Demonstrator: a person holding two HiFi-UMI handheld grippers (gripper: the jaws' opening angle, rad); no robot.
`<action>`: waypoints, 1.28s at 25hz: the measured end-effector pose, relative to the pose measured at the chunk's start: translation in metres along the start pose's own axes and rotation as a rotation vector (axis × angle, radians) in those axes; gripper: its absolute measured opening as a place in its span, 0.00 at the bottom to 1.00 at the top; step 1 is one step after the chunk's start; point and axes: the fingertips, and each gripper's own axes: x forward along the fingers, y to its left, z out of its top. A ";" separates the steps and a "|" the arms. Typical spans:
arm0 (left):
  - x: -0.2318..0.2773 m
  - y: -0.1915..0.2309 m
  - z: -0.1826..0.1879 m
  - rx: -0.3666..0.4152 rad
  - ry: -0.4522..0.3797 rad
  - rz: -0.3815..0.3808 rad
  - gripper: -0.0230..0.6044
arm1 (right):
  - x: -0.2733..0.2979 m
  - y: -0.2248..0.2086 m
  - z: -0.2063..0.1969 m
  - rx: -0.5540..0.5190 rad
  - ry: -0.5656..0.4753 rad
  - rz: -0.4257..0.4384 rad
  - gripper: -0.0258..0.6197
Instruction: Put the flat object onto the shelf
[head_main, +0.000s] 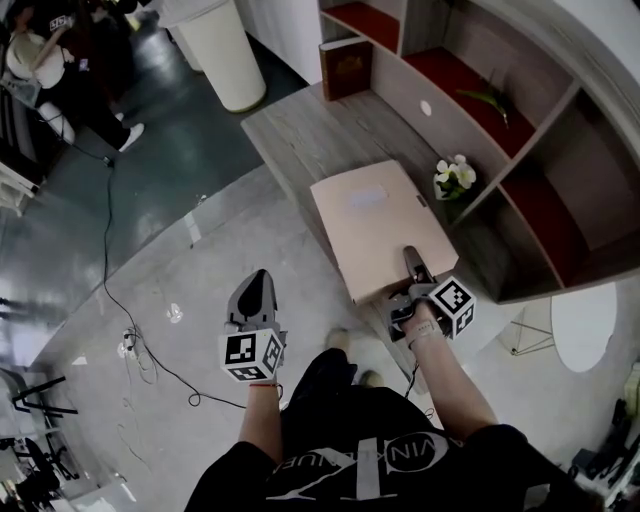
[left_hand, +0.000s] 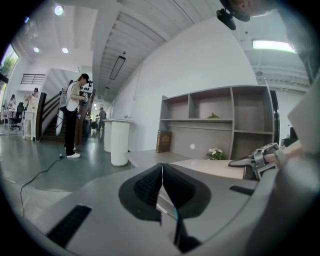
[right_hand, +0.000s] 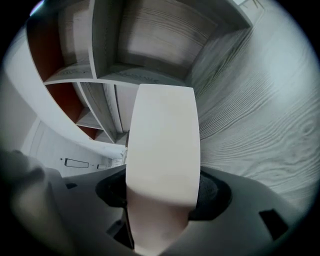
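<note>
— Nearest us: person's dark top, both forearms stretched forward. What do we log for the left gripper?

— Jaws pressed together, nothing between them. We place it off the front edge of the grey wood-grain counter, above the glossy grey floor, well apart from the task's thing.

— And the right gripper?

— Jaws clamped on the near edge of the pale beige flat rectangular board. Its own view shows a pad on each face and the board running out ahead toward a compartment.

— Board's position?

— Over the counter's near right part, long side pointing at the grey shelf unit with red-brown compartments, near edge at the counter's front edge. We cannot tell whether it rests on the wood or hangs just above it. It is in no compartment.

— Neighbours?

— Small bunch of white flowers just beside the board's far right corner. Brown hardcover book upright at the counter's far end, well apart.
</note>
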 end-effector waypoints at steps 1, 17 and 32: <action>0.000 -0.001 -0.001 -0.002 0.001 -0.003 0.05 | 0.000 0.000 -0.001 0.001 0.004 -0.004 0.51; 0.000 -0.001 -0.006 -0.043 0.004 -0.019 0.05 | -0.016 -0.003 -0.061 -0.227 0.477 -0.032 0.68; 0.001 -0.003 -0.003 -0.067 -0.008 -0.034 0.05 | -0.039 -0.004 -0.096 -0.517 0.745 0.037 0.78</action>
